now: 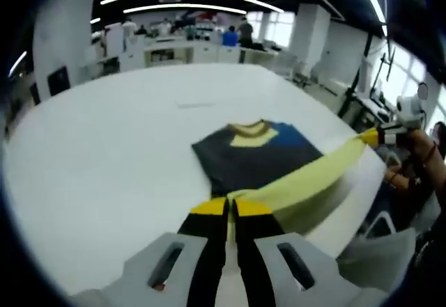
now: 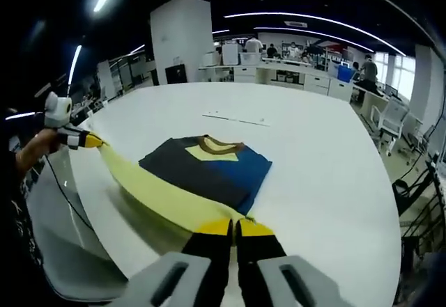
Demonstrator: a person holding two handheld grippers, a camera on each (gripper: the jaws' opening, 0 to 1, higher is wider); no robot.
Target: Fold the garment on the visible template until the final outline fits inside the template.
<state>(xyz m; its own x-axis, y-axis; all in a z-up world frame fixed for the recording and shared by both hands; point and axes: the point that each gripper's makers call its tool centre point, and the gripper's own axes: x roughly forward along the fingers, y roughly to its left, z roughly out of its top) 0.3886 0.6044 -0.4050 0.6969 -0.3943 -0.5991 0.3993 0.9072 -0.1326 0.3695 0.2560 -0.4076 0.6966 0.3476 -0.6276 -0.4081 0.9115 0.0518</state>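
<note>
Garment (image 1: 261, 155): a shirt, dark grey and blue on the body, with a yellow collar patch and a yellow hem band. The body lies flat on the desk; the collar end points away from both cameras.
Hem band (image 2: 157, 195): pulled taut into a long yellow strip between the two grippers, lifted off the desk along the near edge of the shirt, with its shadow on the desk beneath.
Left gripper (image 1: 231, 206): clenched on one end of the yellow hem, yellow-tipped black jaws pressed together with cloth between them. In the right gripper view it shows at far left (image 2: 89, 140), with a person's hand (image 2: 35, 150) behind it.
Right gripper (image 2: 234, 227): clenched on the other end of the hem, jaws together on the cloth. In the left gripper view it shows at far right (image 1: 373, 137), at the desk's edge.
Desk (image 2: 313, 154): broad and white; the shirt lies near its near edge.
Template: cannot tell its outline; a thin pale line (image 2: 235, 120) lies on the desk beyond the collar.
Surroundings: open office, ceiling strip lights, people at far counters (image 2: 279, 67).
</note>
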